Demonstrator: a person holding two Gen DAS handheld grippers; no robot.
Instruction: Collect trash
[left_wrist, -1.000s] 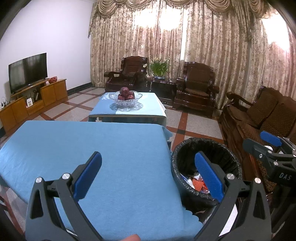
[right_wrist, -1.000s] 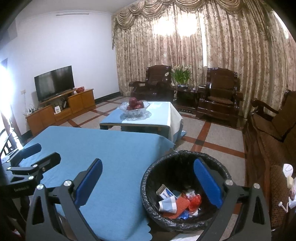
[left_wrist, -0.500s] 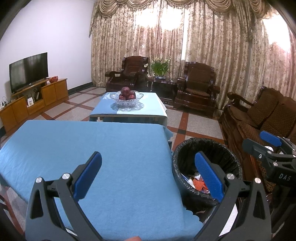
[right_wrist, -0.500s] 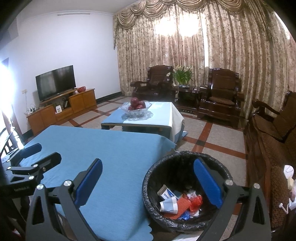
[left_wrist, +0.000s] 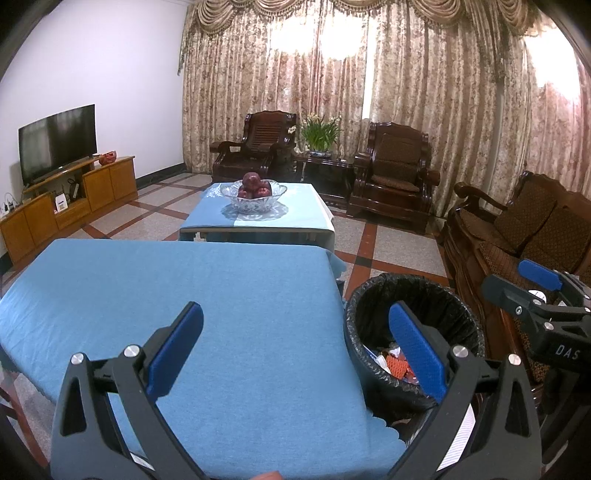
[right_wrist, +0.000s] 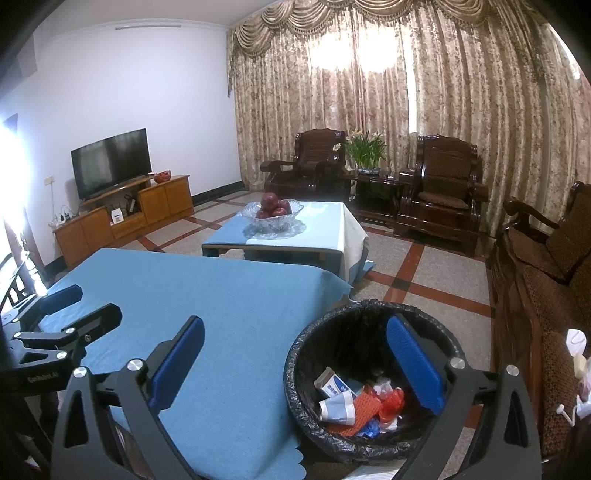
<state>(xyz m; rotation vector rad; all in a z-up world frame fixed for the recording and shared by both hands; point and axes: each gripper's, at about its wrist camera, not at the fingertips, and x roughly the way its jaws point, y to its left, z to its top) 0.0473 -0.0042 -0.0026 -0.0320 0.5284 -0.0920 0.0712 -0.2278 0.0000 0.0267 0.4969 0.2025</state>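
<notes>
Both grippers, left gripper (left_wrist: 295, 350) and right gripper (right_wrist: 295, 354), gape empty over blue tablecloth (left_wrist: 184, 295) beside bin (right_wrist: 369, 369).

Glass fruit bowl (left_wrist: 253, 193) of red apples on the far low desk (left_wrist: 303, 216), television (left_wrist: 57, 142) to its left, two wooden armchairs (left_wrist: 397, 176) behind it, potted plant (left_wrist: 320, 133) between them

Trash (right_wrist: 354, 400) in bin (right_wrist: 295, 354) beside table (right_wrist: 221, 314)

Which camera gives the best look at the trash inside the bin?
The right wrist view: it looks down into the trash bin, showing the trash, cartons and red wrappers. The left wrist view sees the bin from the side, so only a sliver of trash shows, partly behind a finger.
</notes>
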